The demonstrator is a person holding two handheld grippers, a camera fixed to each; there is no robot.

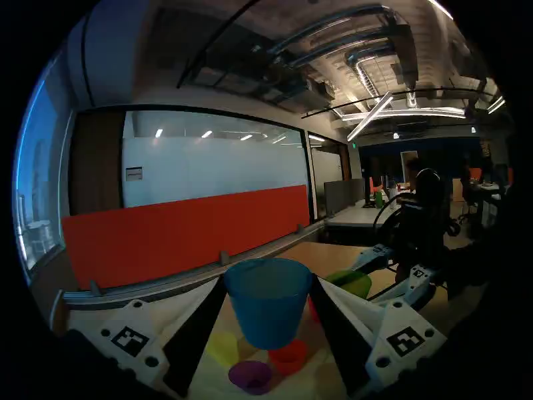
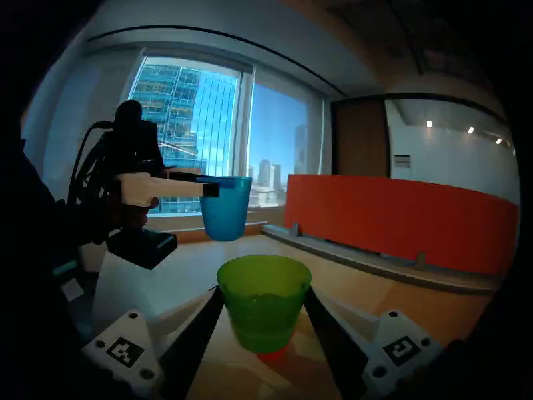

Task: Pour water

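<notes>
The blue cup point(image 1: 268, 313) is held upright and clear of the bench point(image 1: 326, 257), with the fingers of the left gripper point(image 1: 268, 290) clamped on opposite sides of its upper wall, just under the rim. The green cup point(image 2: 264, 310) is likewise carried upright, the fingers of the right gripper point(image 2: 264, 293) pressed against its wall on both sides.

In the right gripper view the blue cup is seen higher than the green one and off to its left. The two are apart, and neither rim is over the other.

Both cups are judged to be thin moulded plastic: light when empty, fairly stiff, and liable to flex if squeezed hard. The smooth tapered walls are judged slippery, so a hold high on the wall, where the taper widens above the fingers, is considered sound. No water level can be made out in the blue cup (a darker band low in the green cup may be water, but this is not confirmed), so the true weight cannot be told.

Both grippers are held roughly level, with no tilt applied to either cup. A yellow cup point(image 1: 223, 347), a purple cup point(image 1: 252, 375) and an orange cup point(image 1: 288, 357) are noted on the bench below the blue cup.
</notes>
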